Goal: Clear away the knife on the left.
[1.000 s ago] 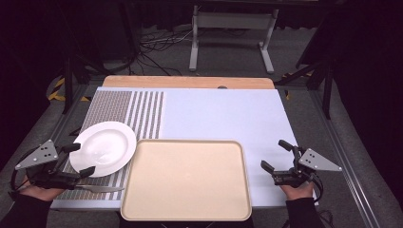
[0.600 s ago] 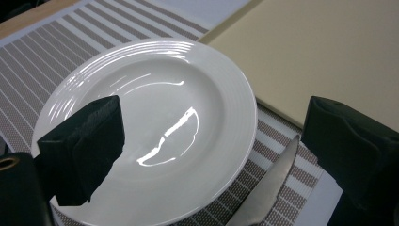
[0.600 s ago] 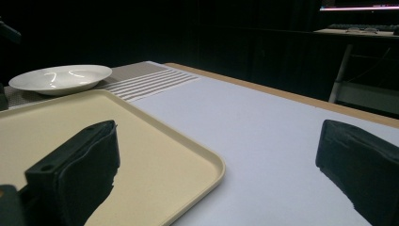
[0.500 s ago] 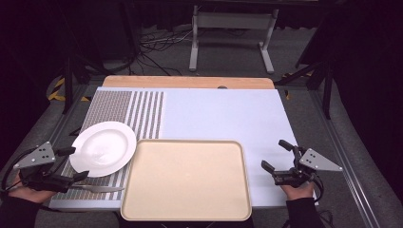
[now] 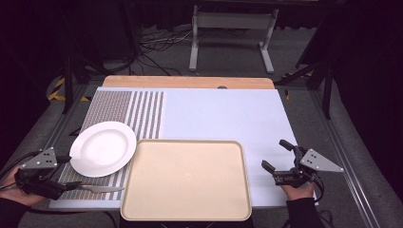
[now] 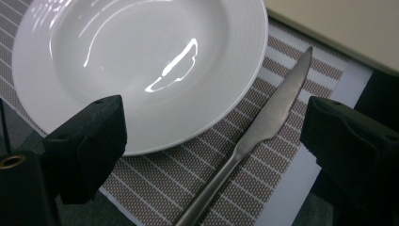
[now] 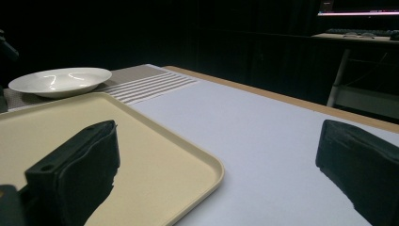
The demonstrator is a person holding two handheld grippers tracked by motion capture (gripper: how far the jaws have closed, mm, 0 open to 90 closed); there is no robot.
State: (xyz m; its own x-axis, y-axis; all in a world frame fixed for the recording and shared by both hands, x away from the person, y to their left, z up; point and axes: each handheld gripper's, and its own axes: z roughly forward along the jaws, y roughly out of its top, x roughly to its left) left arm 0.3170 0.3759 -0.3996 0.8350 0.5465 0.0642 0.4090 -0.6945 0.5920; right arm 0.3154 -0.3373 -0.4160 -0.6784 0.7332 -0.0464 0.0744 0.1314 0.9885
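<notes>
Tray (image 5: 185, 178): beige, at near table edge
Plate (image 5: 103, 147): white, just left of tray
Knife (image 5: 97, 188): left of tray; below plate
Left gripper (image 5: 64, 172): spread wide; left of tray
Right gripper (image 5: 276, 155): spread wide; right of tray

A glossy white plate (image 5: 103, 147) is set on a brown-and-white striped mat (image 5: 124, 114), with a silver knife (image 6: 254, 135) laid near it. A plain beige tray (image 5: 186, 178) is seen to the right, on a pale, perhaps bluish-white table sheet (image 5: 228, 114). Black is shown by the jaws.
</notes>
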